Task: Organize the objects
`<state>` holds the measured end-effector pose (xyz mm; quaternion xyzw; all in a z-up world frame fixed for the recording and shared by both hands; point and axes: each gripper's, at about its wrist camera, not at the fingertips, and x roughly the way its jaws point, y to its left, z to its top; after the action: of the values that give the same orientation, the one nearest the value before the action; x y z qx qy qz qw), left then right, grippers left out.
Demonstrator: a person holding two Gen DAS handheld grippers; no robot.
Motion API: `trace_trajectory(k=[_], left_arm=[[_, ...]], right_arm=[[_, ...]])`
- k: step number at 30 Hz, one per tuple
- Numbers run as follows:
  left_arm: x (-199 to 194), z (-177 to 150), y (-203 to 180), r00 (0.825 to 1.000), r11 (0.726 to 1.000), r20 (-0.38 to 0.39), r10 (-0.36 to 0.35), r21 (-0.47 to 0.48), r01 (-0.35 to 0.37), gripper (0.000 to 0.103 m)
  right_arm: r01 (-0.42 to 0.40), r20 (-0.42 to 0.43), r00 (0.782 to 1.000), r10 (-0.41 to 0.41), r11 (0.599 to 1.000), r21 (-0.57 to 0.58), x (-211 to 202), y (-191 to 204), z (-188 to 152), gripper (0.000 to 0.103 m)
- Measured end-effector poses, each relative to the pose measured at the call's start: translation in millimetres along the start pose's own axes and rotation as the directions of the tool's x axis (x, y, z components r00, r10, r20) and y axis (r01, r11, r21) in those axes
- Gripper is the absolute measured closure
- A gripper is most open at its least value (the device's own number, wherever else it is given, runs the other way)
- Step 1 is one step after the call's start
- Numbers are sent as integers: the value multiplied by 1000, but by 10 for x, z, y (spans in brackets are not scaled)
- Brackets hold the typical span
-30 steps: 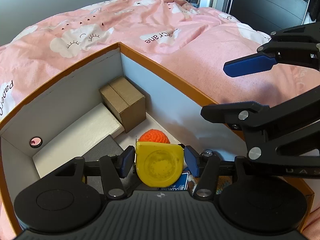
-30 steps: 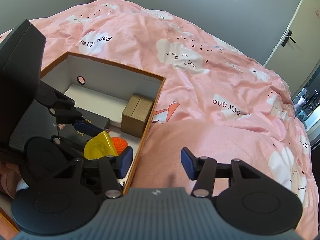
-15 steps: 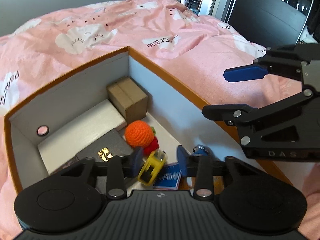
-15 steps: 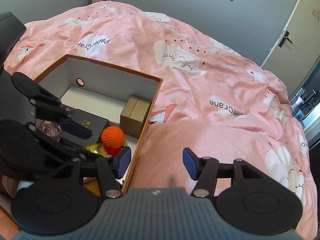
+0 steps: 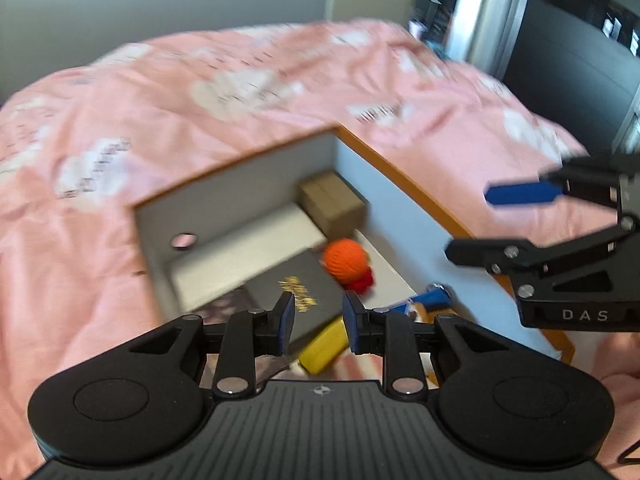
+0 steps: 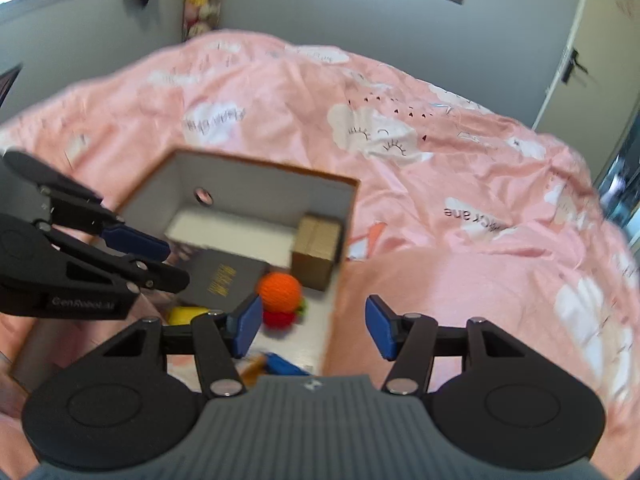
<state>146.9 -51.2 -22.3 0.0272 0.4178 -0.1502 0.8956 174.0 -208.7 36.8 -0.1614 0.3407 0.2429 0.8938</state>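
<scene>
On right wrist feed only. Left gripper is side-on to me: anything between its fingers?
Observer: No. The left gripper has just been closing. A narrow gap is left, with nothing between the pads.
Operator: Yellow object, where? I only see a sliver.
Observer: The yellow object lies in the box, below those fingers, beside the dark book.
Operator: Something blue at my bottom edge?
Observer: A blue item with a shiny end, lying near the box's right wall. It is too blurred to name.
</scene>
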Motion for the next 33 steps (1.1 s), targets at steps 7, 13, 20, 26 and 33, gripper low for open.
trace_trajectory(k=[7,13,20,26,33], left_arm=[[-548,-154,250,993,991,72,90,-108,-82,73],[-804,-412,203,986,983,91,138,-136,-125,65],[-1047,-648,16,971,972,127,204,-144,-185,35],[-1202,-744,-55,953,955,142,266,-176,-240,15],[-1222,-866,-114,947,941,104,305,-188,-282,15]], right_arm=[[-113,9,994,113,977,181,-133,85,-51,46],[-215,-26,973,228,945,246,-164,321,-190,48],[-215,-39,973,228,953,215,-367,571,-304,40],[-188,-32,980,196,968,169,-577,683,-433,30],[-179,-39,982,183,979,96,-690,841,-549,21]])
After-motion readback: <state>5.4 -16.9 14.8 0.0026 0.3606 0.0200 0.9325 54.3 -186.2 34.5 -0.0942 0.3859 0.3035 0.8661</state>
